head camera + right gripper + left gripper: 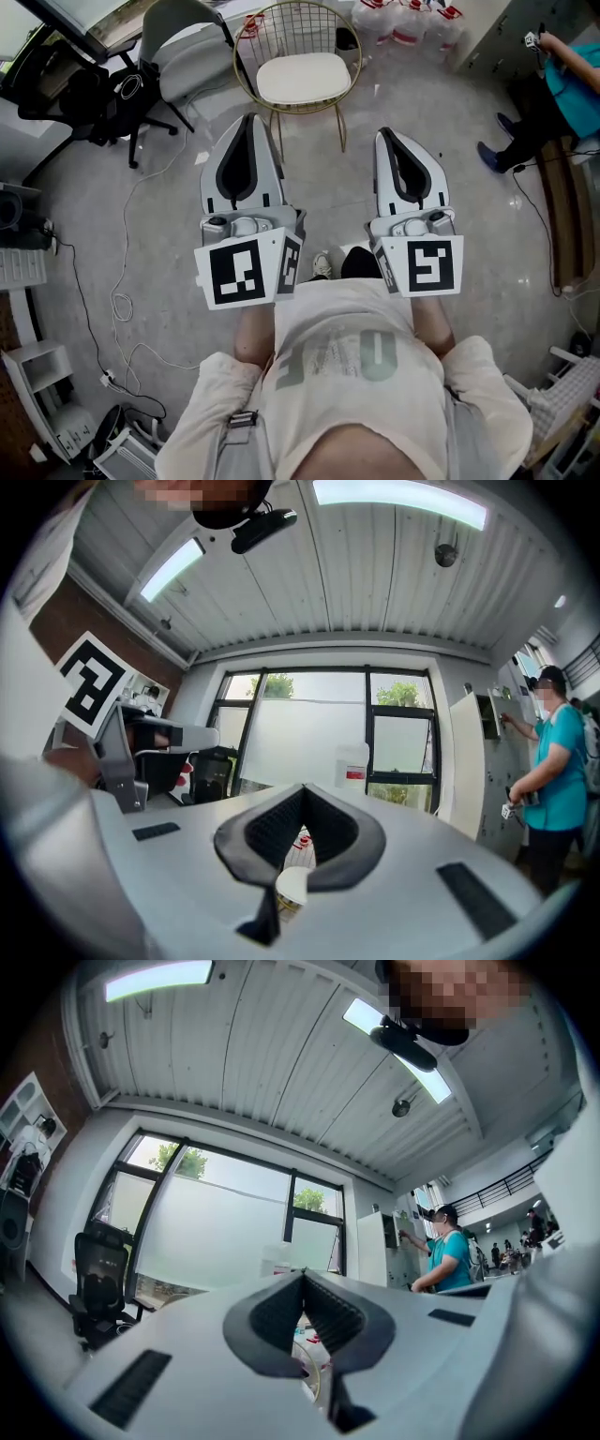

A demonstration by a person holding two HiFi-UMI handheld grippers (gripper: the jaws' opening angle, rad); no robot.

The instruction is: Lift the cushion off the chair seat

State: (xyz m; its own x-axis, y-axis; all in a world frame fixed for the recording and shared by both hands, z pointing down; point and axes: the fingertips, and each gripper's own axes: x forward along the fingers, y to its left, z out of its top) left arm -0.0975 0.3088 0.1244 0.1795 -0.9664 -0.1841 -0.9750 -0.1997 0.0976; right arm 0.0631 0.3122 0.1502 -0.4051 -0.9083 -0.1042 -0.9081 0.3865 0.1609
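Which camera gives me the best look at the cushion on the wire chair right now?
The head view: the whole white cushion lies on the gold wire chair. The right gripper view shows only a pale sliver below its jaws, probably the cushion; the left gripper view shows none clearly.

You hold two tools, the left tool (251, 118) and the right tool (385, 133). Ahead of them you have one cushion (302, 78) on one wire chair (291, 28), one grey chair (192, 66), one black office chair (84, 103) and, off to the right tool's side, one bystander (572, 84).
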